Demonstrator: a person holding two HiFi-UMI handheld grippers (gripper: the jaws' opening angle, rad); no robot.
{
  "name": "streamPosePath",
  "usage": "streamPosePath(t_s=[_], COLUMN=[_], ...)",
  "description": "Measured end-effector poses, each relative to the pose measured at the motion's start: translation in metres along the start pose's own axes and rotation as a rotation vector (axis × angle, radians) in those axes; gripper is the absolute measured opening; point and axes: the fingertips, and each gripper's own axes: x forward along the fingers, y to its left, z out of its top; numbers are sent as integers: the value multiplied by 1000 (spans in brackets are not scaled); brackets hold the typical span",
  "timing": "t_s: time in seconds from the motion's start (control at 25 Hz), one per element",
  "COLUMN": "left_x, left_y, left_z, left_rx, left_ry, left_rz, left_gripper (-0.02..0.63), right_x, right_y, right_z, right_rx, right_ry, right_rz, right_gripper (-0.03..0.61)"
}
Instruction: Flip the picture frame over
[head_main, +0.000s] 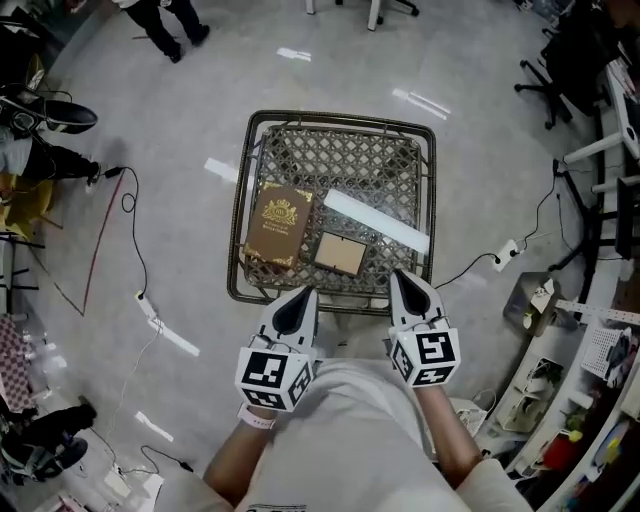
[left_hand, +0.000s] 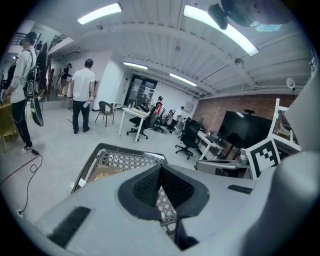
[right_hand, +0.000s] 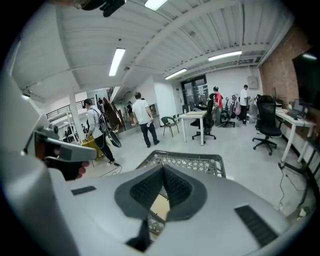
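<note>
Looking down, where did the picture frame (head_main: 340, 253) lie?

It lay flat on the near part of the lattice table (head_main: 243, 200), just right of the brown book (head_main: 279, 226), with a white strip (head_main: 375, 220) beyond it.

And the tongs?

The left gripper (head_main: 304, 293) and right gripper (head_main: 398, 277) hung at the near rim, each with jaws pressed together on nothing, apart from the frame.

How would it handle?

Likely light and stiff, though its face, possibly glass, was too small to tell. I judged a grip on its near edge best, jaws opened first.
</note>
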Motion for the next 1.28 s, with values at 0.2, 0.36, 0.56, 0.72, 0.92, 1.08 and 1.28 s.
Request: streamPosePath(t_s=[0.2, 0.36, 0.56, 0.72, 0.92, 1.08, 1.28], left_x=[-8, -19, -30, -38, -46, -52, -56], left_y=[-4, -8, -16, -20, -23, -27, -26], left_z=[31, 49, 66, 78, 86, 87, 84], left_rx=[39, 85, 146, 168, 201, 218, 226], left_ry=[-62, -102, -149, -182, -209, -213, -214], left_rz=[-17, -24, -43, -61, -72, -76, -72], left_gripper=[17, 17, 18, 17, 17, 17, 17], right_x=[-29, -49, -70, -77, -78, -81, -82], right_y=[13, 23, 32, 33, 36, 41, 44], right_z=[43, 69, 91, 99, 95, 93, 90], right_rx=[-3, -53, -109, -123, -123, -132, -134], right_ry=[-153, -226, -278, -302, -303, -302, -304], right_rz=[18, 4, 14, 9, 3, 11, 12], right_gripper=[18, 18, 18, 18, 18, 18, 18])
